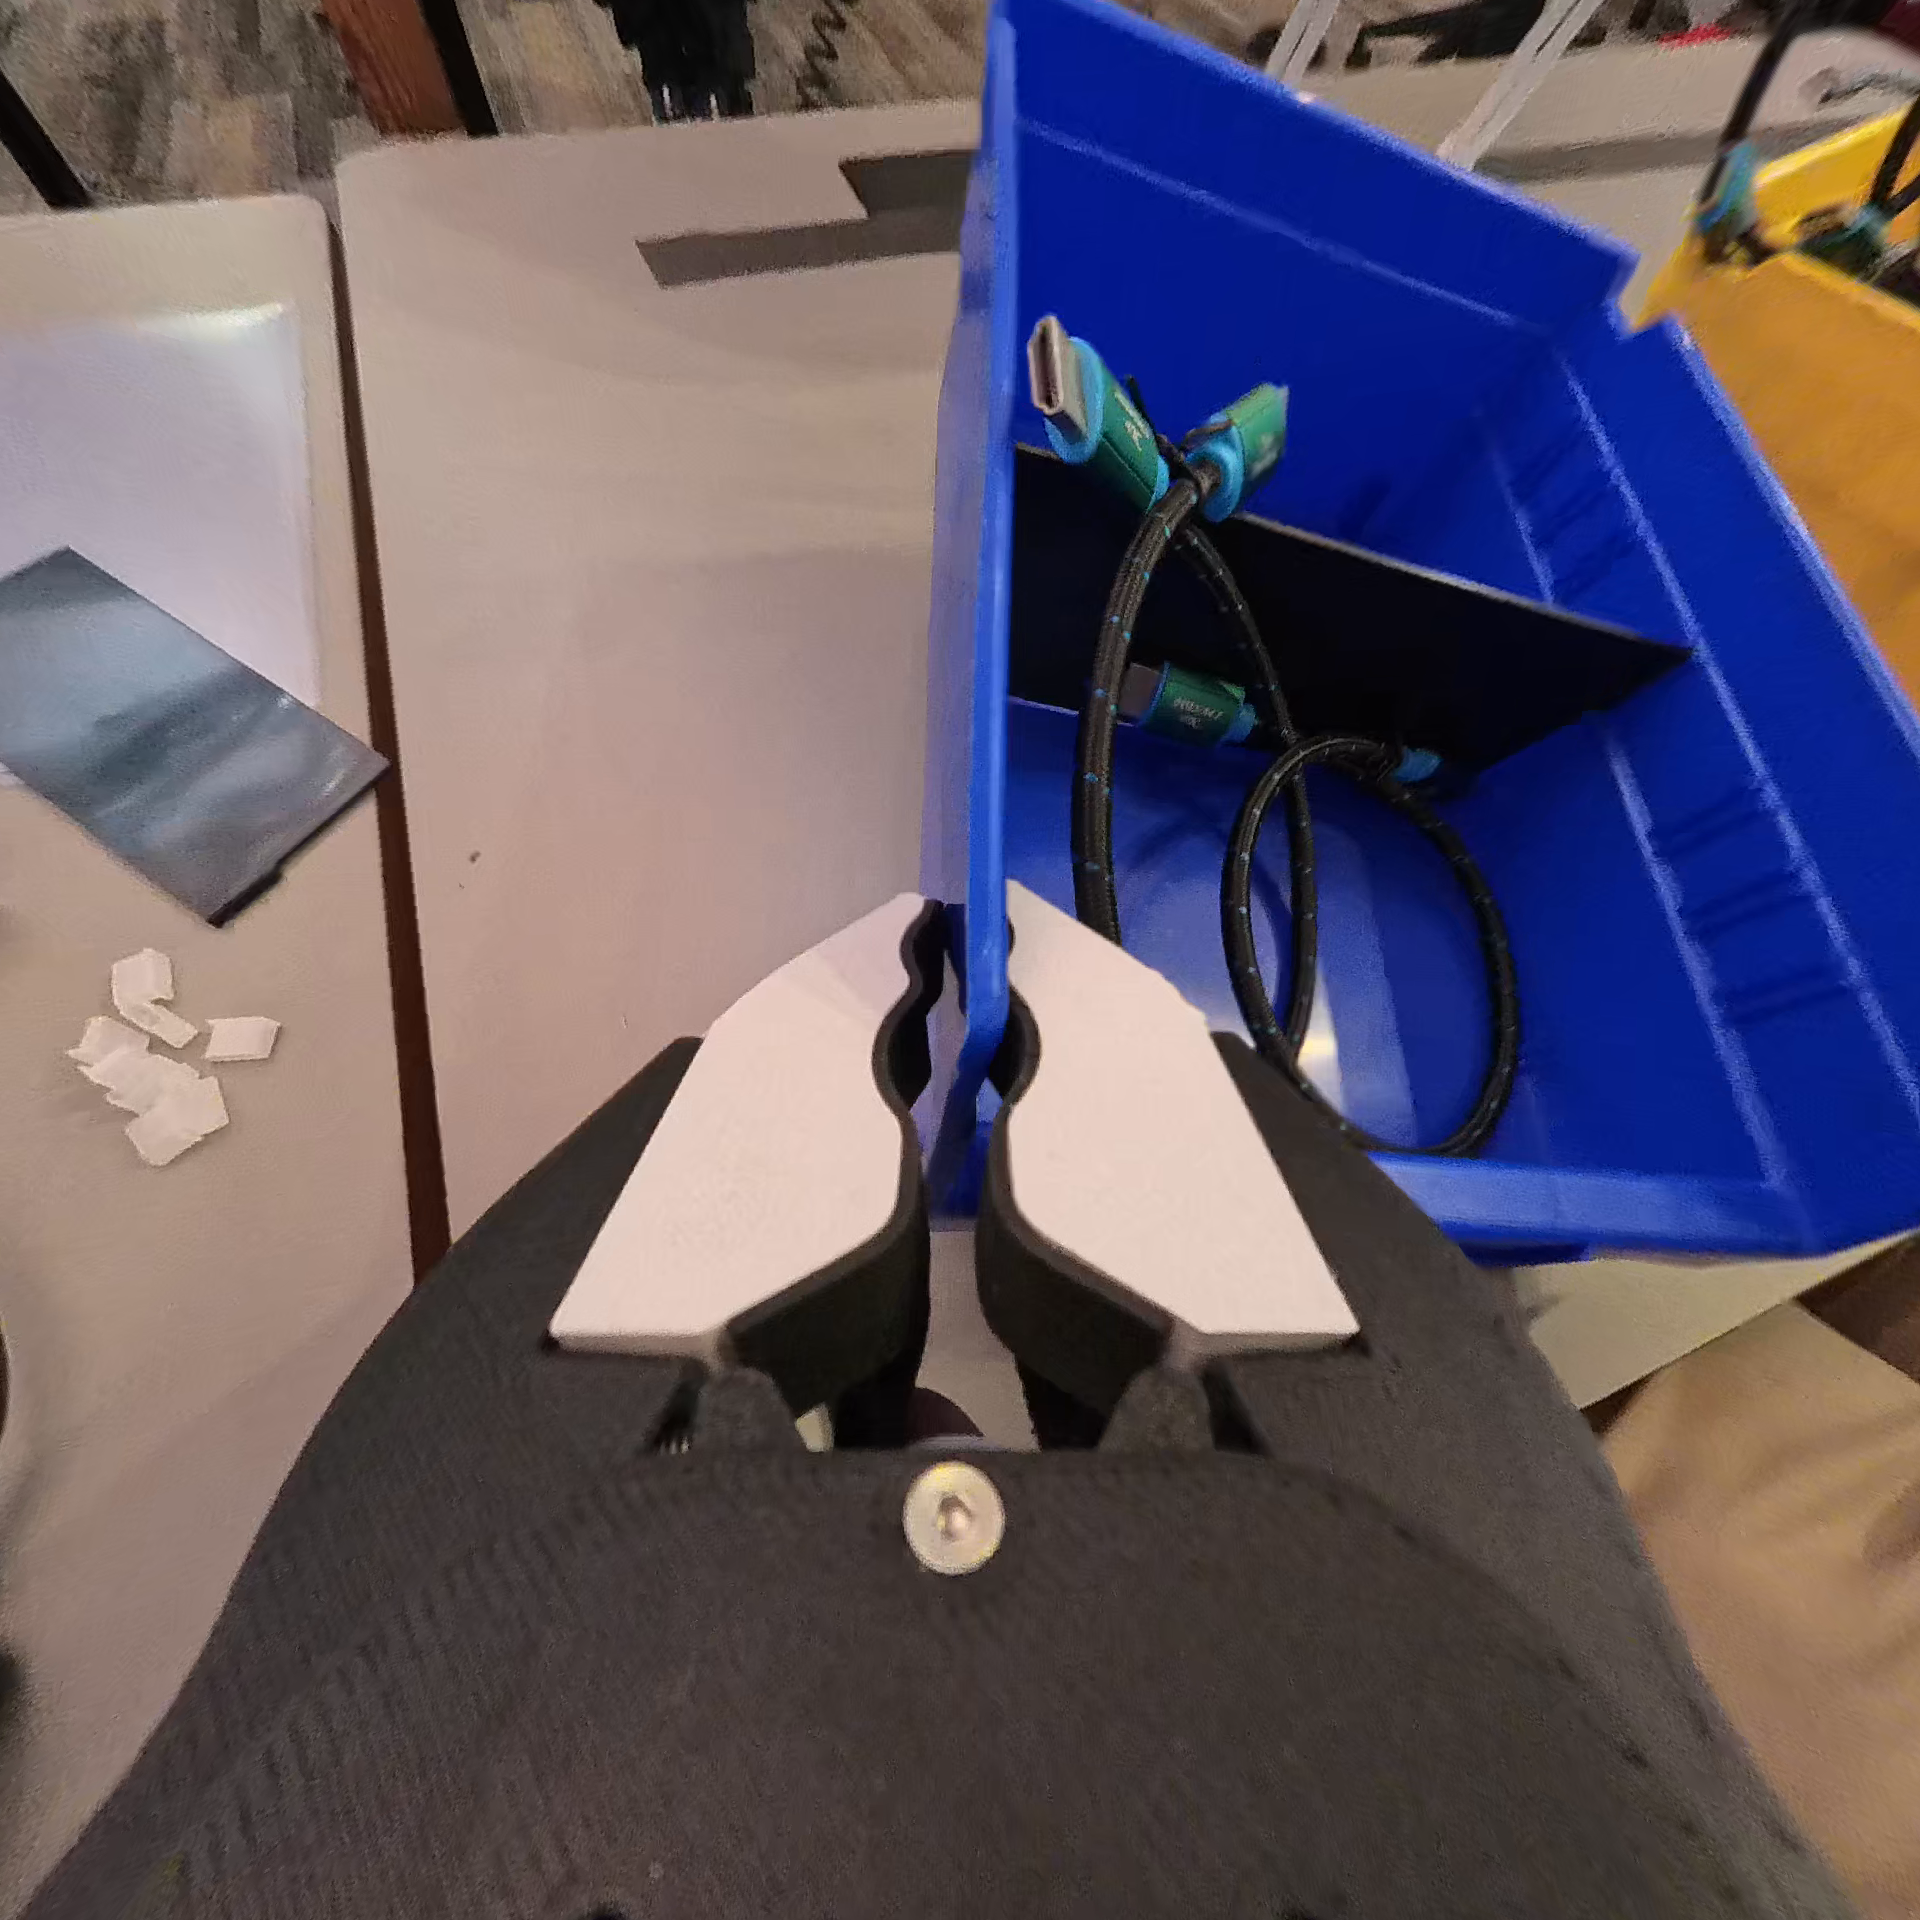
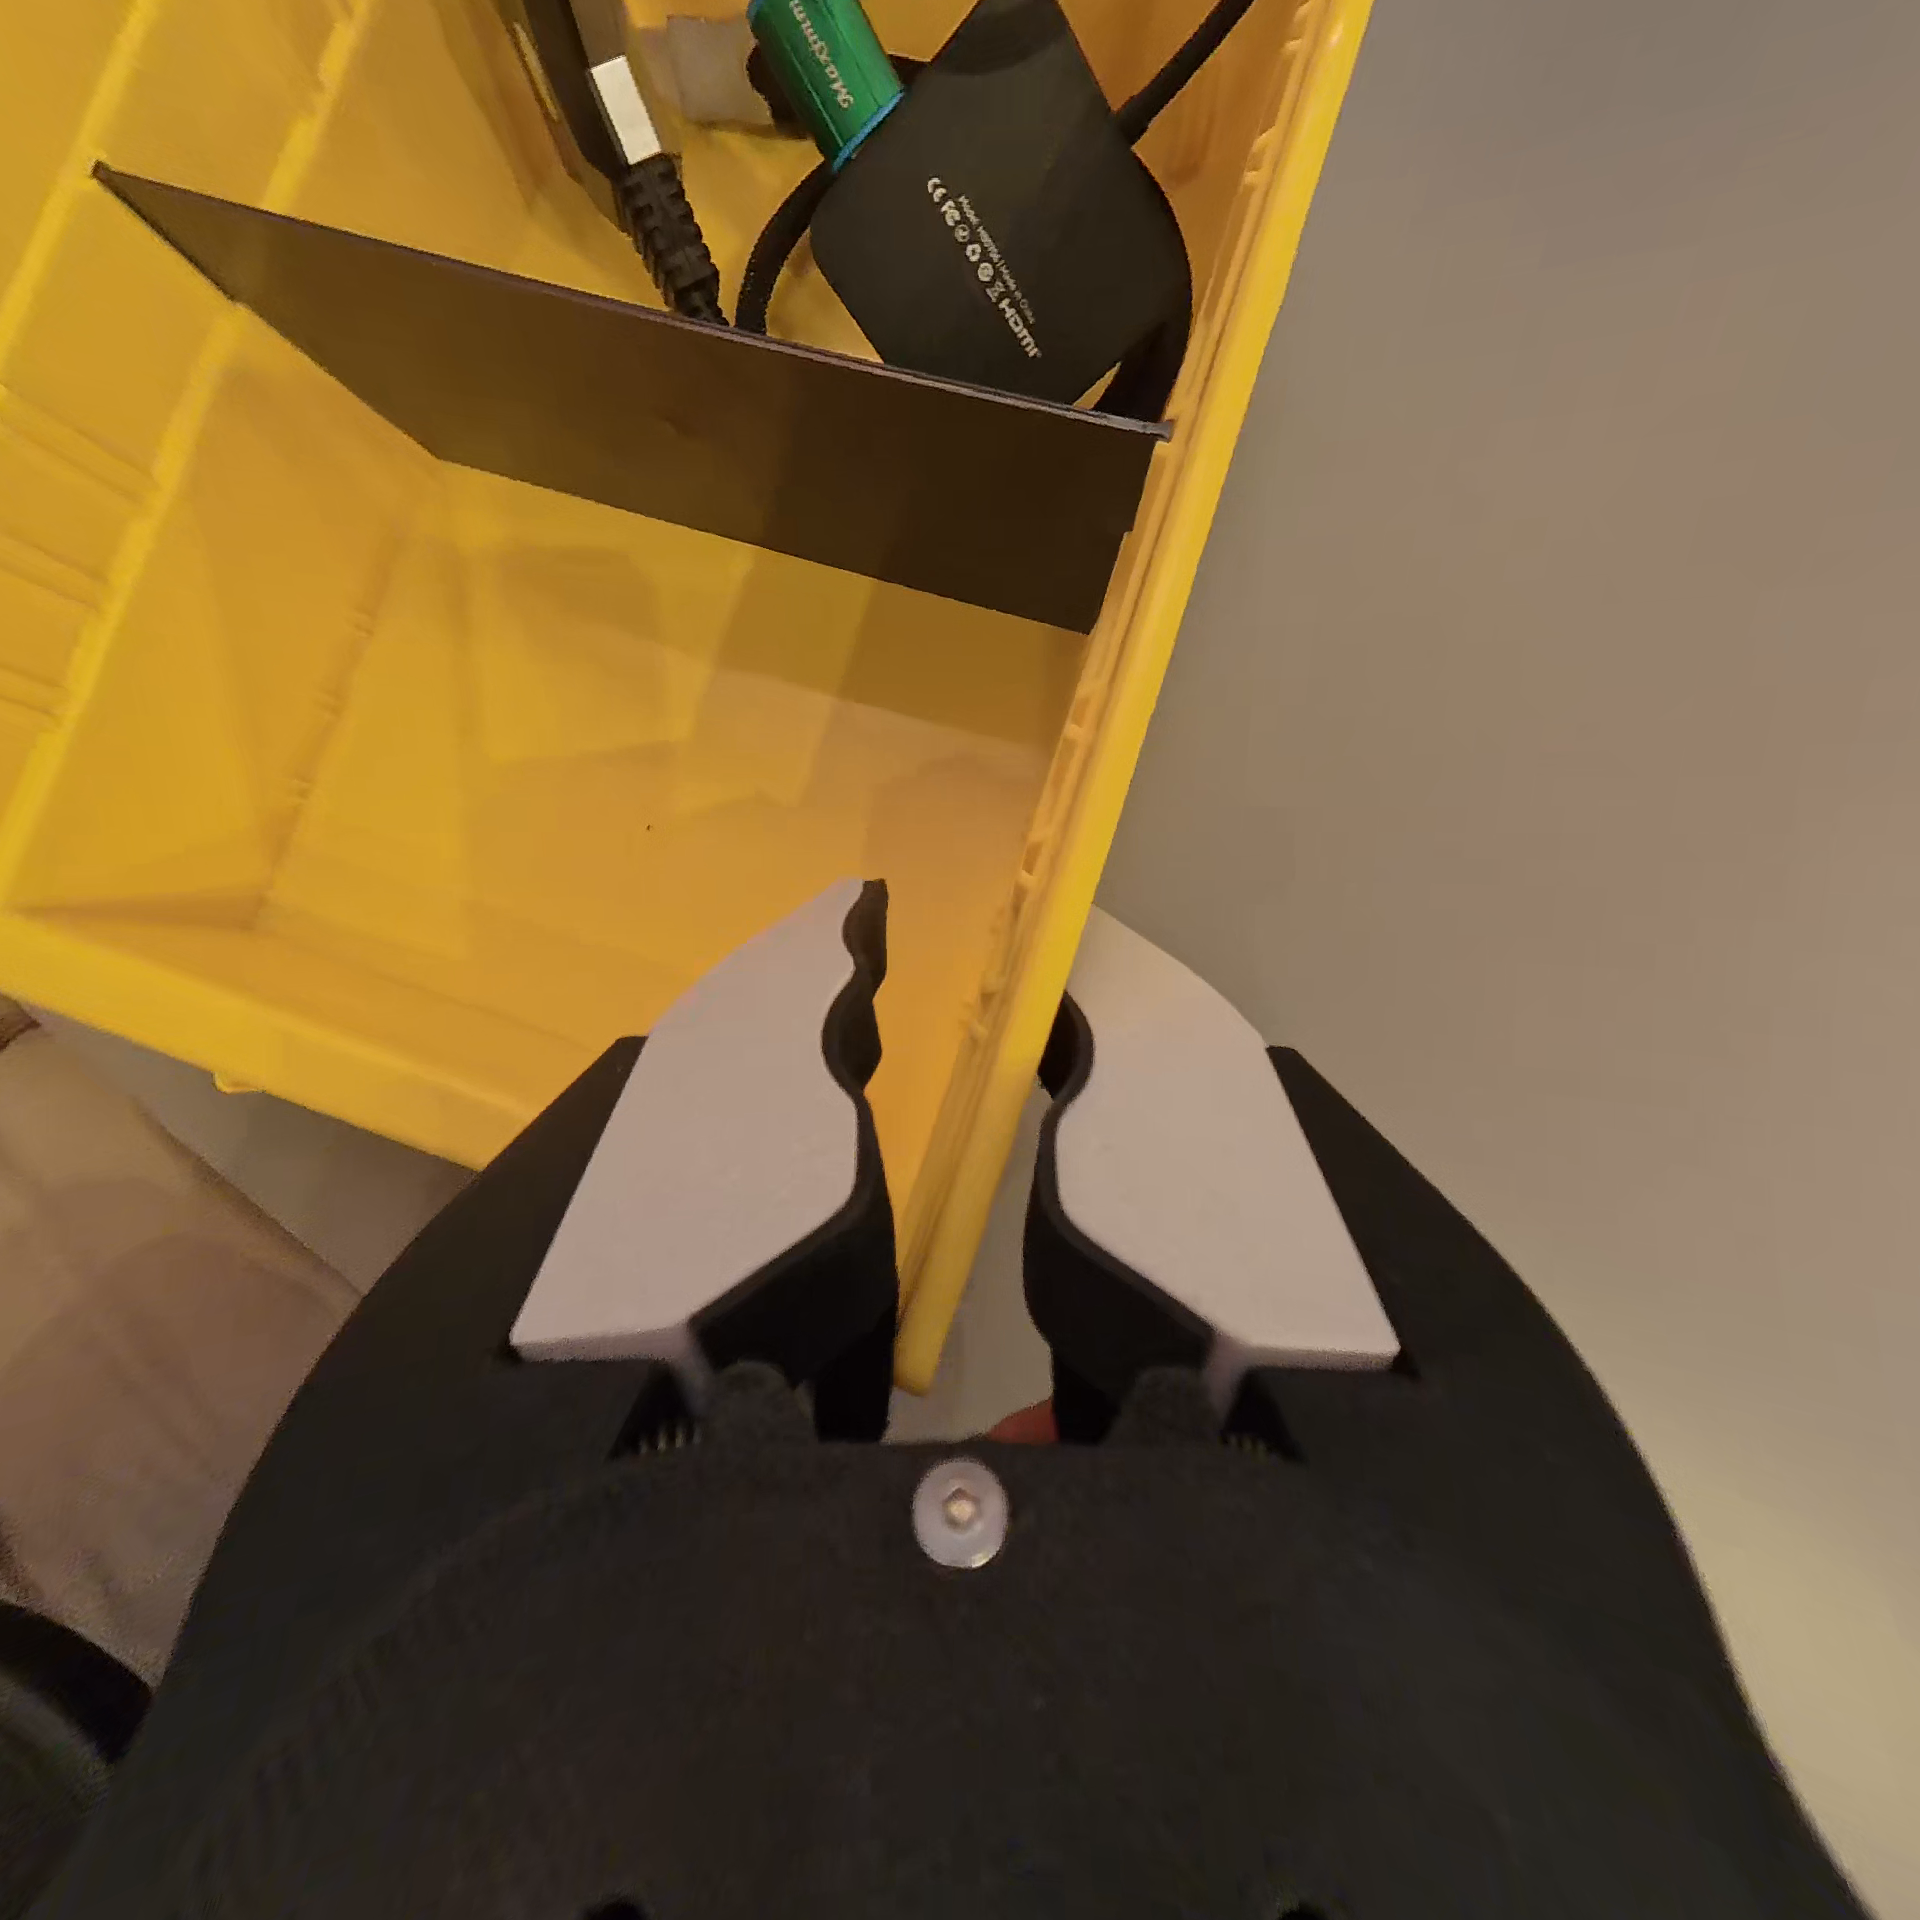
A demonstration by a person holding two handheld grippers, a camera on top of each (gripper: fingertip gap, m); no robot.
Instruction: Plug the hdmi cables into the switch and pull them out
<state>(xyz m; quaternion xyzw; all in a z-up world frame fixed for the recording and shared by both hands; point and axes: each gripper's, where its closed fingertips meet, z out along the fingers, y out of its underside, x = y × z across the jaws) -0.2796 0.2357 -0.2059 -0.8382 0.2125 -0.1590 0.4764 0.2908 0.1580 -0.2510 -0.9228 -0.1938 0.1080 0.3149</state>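
the left gripper [image 1: 971, 997] is pinched on the side wall of the blue bin [image 1: 1683, 935], and the hdmi cables [image 1: 1262, 831] lie inside, past the fingers, by the black divider [image 1: 1382, 644]. the right gripper [image 2: 971, 997] is pinched on the side wall of the yellow bin [image 2: 1132, 727]. the black switch [image 2: 1003, 229] sits in the far corner behind that bin's divider [image 2: 727, 457], with a green plug [image 2: 821, 73] touching it.

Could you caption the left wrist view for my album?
Left hand-held gripper pinching a blue bin's wall, cables inside.

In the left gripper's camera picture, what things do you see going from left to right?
Dark shiny rectangular sheet → small heap of white paper scraps → left gripper, shut on the side wall of the blue plastic bin → black braided HDMI cables with green plugs → yellow plastic bin.
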